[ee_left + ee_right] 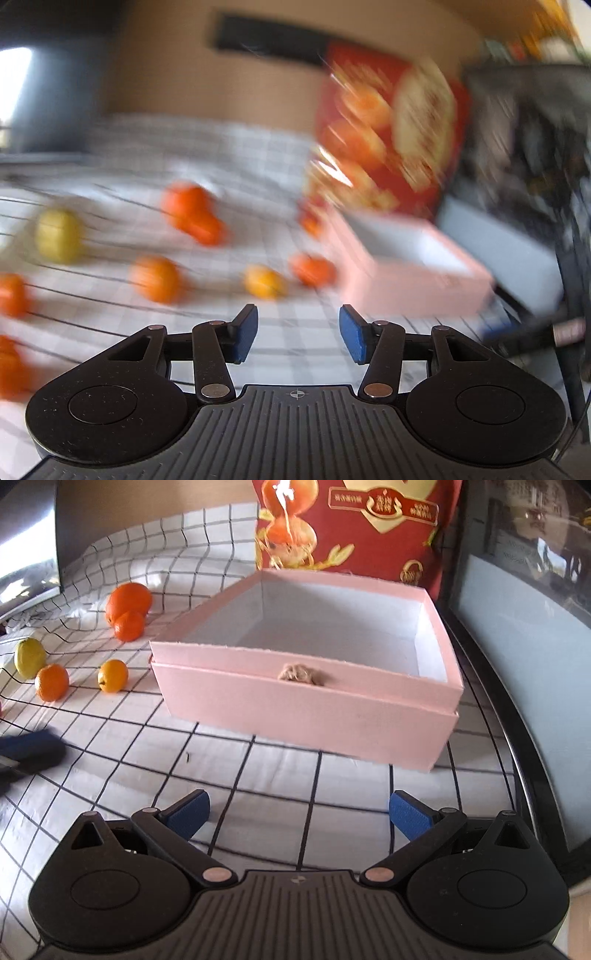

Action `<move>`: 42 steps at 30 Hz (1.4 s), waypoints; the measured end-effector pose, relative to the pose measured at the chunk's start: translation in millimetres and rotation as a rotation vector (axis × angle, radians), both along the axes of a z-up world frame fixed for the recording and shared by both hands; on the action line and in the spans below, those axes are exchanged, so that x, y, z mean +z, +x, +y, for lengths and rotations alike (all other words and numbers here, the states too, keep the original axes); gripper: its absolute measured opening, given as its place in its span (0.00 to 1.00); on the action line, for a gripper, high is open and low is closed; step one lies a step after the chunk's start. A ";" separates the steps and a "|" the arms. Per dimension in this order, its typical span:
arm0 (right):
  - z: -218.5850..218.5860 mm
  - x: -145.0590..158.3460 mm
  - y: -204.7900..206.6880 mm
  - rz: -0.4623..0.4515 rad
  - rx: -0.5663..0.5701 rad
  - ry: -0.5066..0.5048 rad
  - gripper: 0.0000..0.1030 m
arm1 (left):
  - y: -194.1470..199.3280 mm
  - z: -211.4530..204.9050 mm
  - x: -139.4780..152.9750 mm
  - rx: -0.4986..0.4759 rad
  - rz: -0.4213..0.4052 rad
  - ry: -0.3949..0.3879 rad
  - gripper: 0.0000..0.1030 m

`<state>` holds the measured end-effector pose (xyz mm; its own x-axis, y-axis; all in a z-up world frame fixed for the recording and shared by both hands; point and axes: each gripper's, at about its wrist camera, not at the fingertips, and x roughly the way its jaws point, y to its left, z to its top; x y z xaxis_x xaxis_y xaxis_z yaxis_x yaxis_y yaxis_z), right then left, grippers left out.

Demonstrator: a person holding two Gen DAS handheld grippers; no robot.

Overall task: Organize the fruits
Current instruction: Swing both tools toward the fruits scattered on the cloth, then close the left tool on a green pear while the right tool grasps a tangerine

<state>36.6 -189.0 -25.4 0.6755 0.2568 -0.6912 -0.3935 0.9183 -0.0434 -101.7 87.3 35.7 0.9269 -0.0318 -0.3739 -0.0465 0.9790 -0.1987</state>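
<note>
Nothing's been sorted yet, tbh: the pink box is seen empty at 12 o'clock, the fruits are left scattered on the desk around 10 o'clock, and both grippers' jaws are held apart, nothing gripped.

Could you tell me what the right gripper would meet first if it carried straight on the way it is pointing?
Probably the checked cloth first, as the right gripper tilts downward; just beyond lies the pink box.

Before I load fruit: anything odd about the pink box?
A brown fuzzy clump sits on the box's front wall; I can't tell what it is. The top edge there looks ragged. Box is empty.
</note>
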 end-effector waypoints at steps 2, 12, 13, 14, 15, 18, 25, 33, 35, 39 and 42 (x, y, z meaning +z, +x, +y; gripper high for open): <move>0.6 0.9 -2.6 0.016 -0.020 -0.010 1.00 | -21.1 37.2 9.6 0.118 -0.044 -0.001 0.53; 51.7 13.2 -33.9 -0.045 0.211 -0.011 0.98 | -84.7 226.3 27.5 0.630 -0.035 -0.075 0.51; 59.9 16.4 -39.8 -0.061 0.240 -0.006 0.98 | -86.3 237.2 27.0 0.631 -0.027 -0.095 0.51; 70.2 19.9 -46.8 -0.084 0.268 0.000 0.98 | -86.6 246.5 26.1 0.636 -0.015 -0.103 0.51; 79.9 23.4 -52.6 -0.105 0.289 0.005 0.98 | -88.3 252.5 25.2 0.645 -0.006 -0.098 0.51; 108.7 29.2 -65.0 -0.142 0.364 0.023 0.98 | -88.2 263.2 20.3 0.670 0.016 -0.067 0.51; 158.0 25.7 -86.2 -0.101 0.514 0.021 0.98 | -81.0 282.6 -1.4 0.593 0.107 -0.099 0.54; 178.7 19.8 -105.0 -0.095 0.609 -0.003 0.98 | -61.7 275.7 -3.8 0.540 0.166 -0.042 0.57; 180.4 17.0 -108.7 -0.084 0.631 -0.003 0.98 | -63.8 276.2 -5.1 0.541 0.160 -0.043 0.57; 185.7 12.9 -111.9 -0.081 0.650 -0.020 0.98 | -66.3 275.7 -6.0 0.534 0.148 -0.036 0.57; 195.7 13.6 -112.2 -0.079 0.664 -0.009 0.98 | -66.3 273.2 -4.2 0.531 0.154 -0.027 0.57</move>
